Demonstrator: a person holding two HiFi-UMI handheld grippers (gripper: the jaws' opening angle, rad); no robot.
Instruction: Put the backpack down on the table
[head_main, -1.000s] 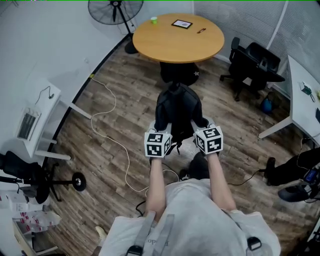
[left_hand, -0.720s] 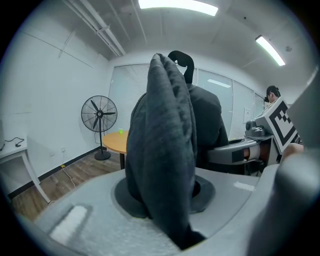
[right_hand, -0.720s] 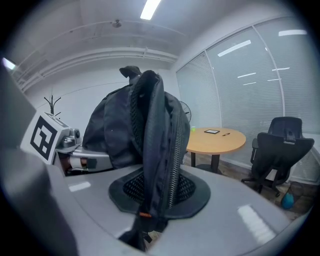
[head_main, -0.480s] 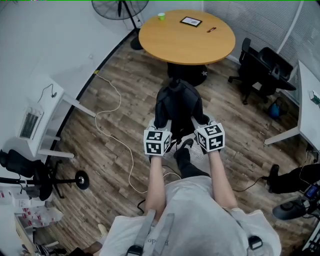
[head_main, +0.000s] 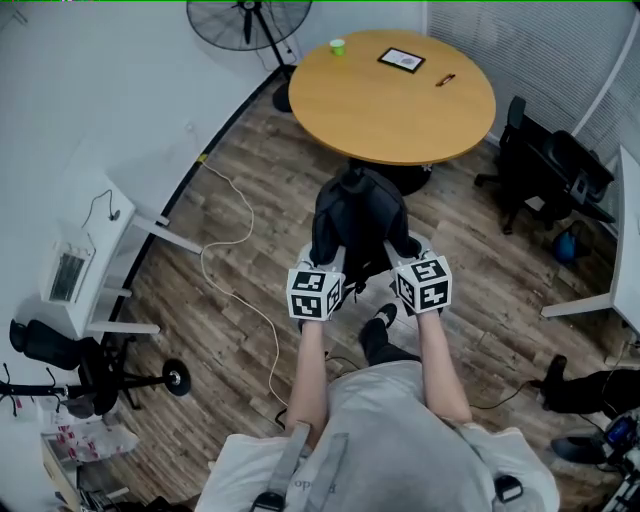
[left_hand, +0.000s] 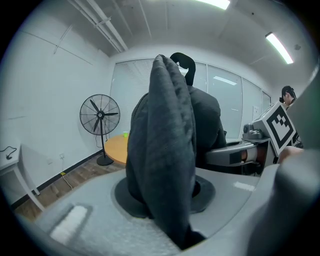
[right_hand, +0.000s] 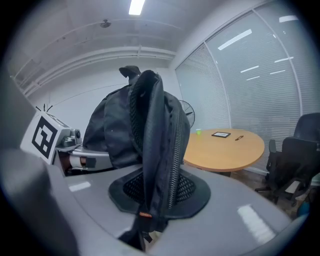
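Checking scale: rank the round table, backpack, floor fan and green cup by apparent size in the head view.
1. round table
2. backpack, nearer the camera
3. floor fan, partly cropped
4. green cup

This is an office, the kind of room where people meet. Ahead of the left claw (head_main: 325, 262) and the right claw (head_main: 412, 258) stands a big round wooden table (head_main: 392, 110) with a small green cup (head_main: 337, 46) on it. Off to the right of the right claw are black office chairs (head_main: 555, 170) and a white desk (head_main: 630, 250). Well to the left of the left claw is another white desk (head_main: 90, 240). Blinds (head_main: 520, 40) cover the big windows beyond the table. A tall fan (head_main: 248, 18) stands ahead on the left, and long lights (left_hand: 280, 47) shine on the ceiling.
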